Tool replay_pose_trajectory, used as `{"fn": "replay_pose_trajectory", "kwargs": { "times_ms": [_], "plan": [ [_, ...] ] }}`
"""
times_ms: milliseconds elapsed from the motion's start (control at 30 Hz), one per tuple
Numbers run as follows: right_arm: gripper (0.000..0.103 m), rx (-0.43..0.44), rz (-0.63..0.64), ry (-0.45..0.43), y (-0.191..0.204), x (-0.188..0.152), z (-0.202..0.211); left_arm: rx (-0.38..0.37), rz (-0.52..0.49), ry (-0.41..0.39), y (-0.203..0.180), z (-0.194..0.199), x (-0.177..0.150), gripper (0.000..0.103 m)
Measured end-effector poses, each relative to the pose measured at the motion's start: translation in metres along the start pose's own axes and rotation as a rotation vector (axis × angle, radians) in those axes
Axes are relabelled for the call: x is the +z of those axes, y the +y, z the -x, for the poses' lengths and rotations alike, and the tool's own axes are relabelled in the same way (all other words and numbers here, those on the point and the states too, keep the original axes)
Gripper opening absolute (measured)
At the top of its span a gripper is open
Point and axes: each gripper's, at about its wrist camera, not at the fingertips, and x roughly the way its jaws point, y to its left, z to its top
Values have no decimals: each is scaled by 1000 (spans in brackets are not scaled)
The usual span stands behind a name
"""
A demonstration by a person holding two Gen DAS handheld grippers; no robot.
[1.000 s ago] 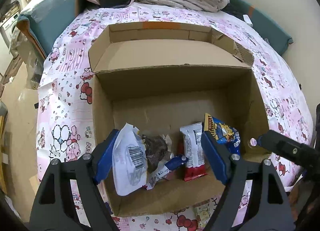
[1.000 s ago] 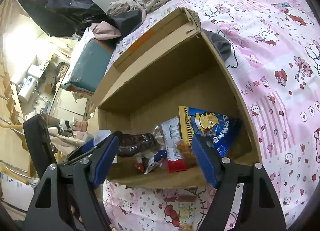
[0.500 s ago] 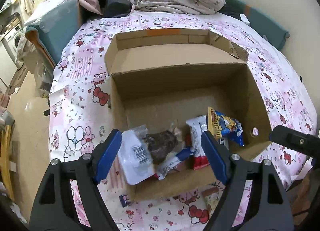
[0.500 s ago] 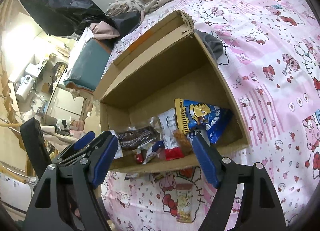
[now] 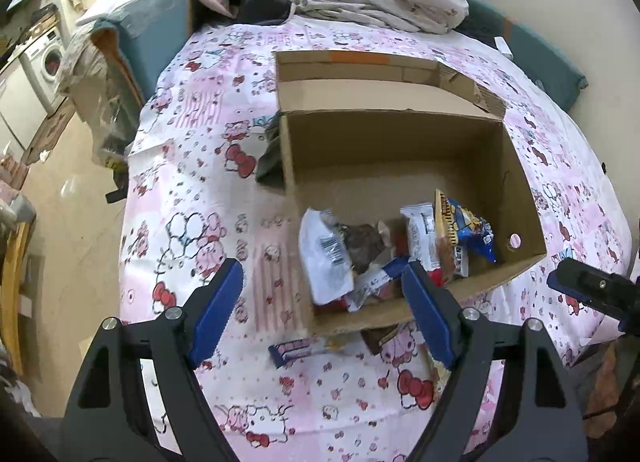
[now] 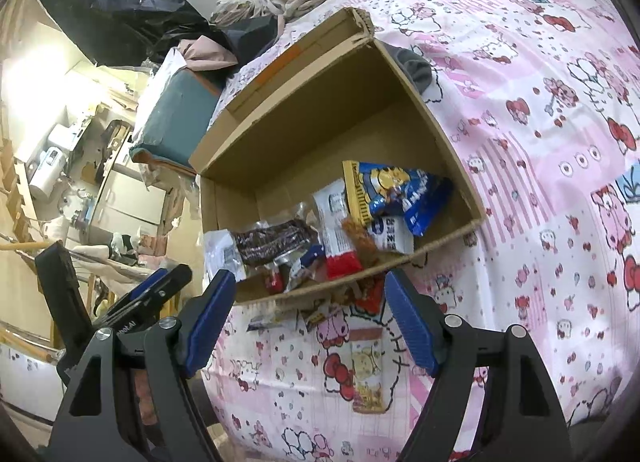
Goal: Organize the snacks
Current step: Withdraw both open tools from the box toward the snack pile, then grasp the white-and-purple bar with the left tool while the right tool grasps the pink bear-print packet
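Hovering above a bed [image 5: 192,166], both empty with jaws apart: left tool [image 5: 324,310] and right tool [image 6: 310,312], facing a cardboard box [image 5: 400,134] holding snack packets [image 5: 404,246].

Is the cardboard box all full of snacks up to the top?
No, the snacks only lie in a small pile at the near end of the cardboard box, and the far part of its floor is bare.

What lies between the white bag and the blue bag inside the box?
In the left wrist view, a dark brown packet and a red-and-white wrapper lie between the white bag and blue bag.
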Motion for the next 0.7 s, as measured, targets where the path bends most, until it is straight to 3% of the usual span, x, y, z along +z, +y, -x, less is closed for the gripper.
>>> {"fn": "replay_pose_trajectory", "kwargs": {
  "times_ms": [233, 500, 700],
  "plan": [
    [80, -36, 7, 48, -2, -16, -7, 28, -5, -13, 16, 14, -12, 79],
    [80, -86, -14, 87, -6, -29, -15, 79, 110, 29, 59, 11, -23, 79],
    [80, -100, -35, 107, -11, -30, -21, 77, 126, 125, 70, -16, -40, 79]
  ]
}}
